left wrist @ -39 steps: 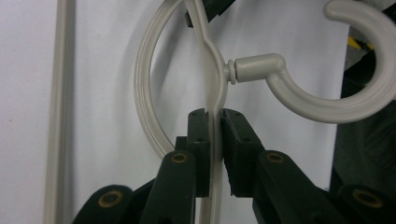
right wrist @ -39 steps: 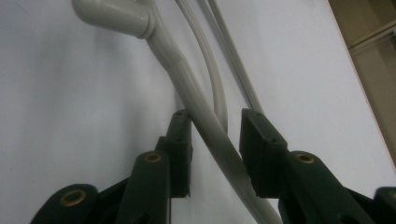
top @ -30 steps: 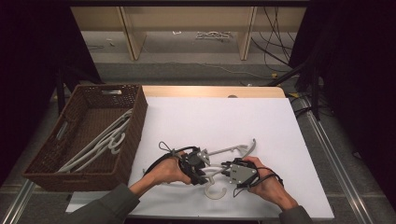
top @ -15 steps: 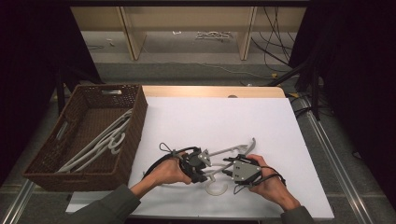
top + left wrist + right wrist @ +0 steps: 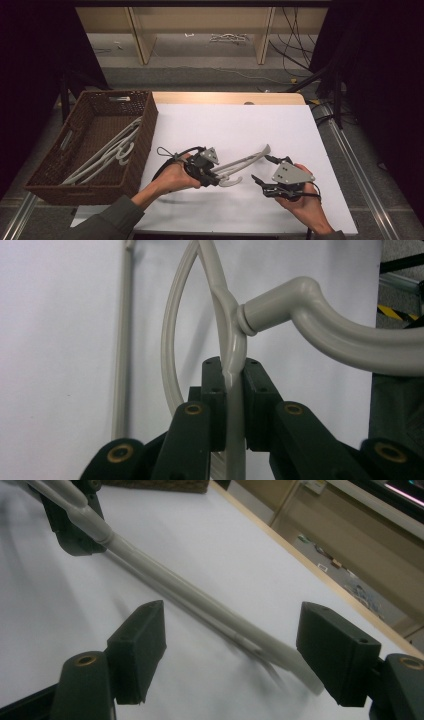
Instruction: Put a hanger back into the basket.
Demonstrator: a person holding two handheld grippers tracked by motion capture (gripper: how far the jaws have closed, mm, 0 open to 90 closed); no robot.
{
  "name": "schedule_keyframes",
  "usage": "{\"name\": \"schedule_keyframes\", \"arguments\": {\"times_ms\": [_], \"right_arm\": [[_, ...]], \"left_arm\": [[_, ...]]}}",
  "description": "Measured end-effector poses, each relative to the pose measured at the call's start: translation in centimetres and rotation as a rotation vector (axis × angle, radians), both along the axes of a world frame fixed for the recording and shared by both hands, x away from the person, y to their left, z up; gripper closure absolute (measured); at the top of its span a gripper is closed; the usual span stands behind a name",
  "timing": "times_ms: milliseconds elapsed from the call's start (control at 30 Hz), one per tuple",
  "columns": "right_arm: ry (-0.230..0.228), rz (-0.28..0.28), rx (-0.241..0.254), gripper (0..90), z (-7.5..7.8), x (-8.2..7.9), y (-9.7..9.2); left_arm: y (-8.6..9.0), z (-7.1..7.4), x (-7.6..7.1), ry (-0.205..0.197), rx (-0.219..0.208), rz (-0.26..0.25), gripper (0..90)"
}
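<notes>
White table sheet [image 5: 235,125], basket [image 5: 145,145] left. Left gripper [image 5: 214,175] clamps hanger [image 5: 245,161] near hook for carrying; right gripper [image 5: 260,184] jaws just opened, nothing gripped.

Wide open white surface [image 5: 240,125] across the far half and out to the right edge, plenty of room for a tool to sweep through. On the left, the wicker basket [image 5: 145,145] walls off that side, hangers [image 5: 107,152] piled inside it. Near the middle, the grey hanger [image 5: 242,161] slants across the lane between the left tool [image 5: 212,175] and right tool [image 5: 260,182], blocking a straight pass there.
</notes>
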State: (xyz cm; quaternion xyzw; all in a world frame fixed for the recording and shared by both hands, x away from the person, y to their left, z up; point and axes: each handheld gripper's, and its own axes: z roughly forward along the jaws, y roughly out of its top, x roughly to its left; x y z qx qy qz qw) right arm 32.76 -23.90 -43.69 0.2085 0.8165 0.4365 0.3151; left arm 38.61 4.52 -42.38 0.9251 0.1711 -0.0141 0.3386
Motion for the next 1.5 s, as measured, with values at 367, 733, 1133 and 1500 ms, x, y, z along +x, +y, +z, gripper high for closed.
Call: {"name": "schedule_keyframes", "arguments": {"times_ms": [367,733,1133,1500], "right_arm": [[0.019,-0.055,0.125,27.8,0.2,-1.4,-1.1],[0.003,-0.039,0.124,27.8,0.3,-2.0,-0.7],[-0.016,-0.015,0.111,27.7,0.2,-2.0,-0.4],[-0.010,-0.003,0.103,27.7,0.2,-2.0,-0.3]], "left_arm": [[1.1,4.9,-0.7,-0.025,-0.140,0.056,82.0],[2.4,9.8,-2.0,-0.081,-0.213,0.077,81.8],[5.7,14.7,-2.6,-0.178,-0.208,0.131,81.7],[10.2,16.0,-1.8,-0.237,-0.188,0.229,81.7]]}}
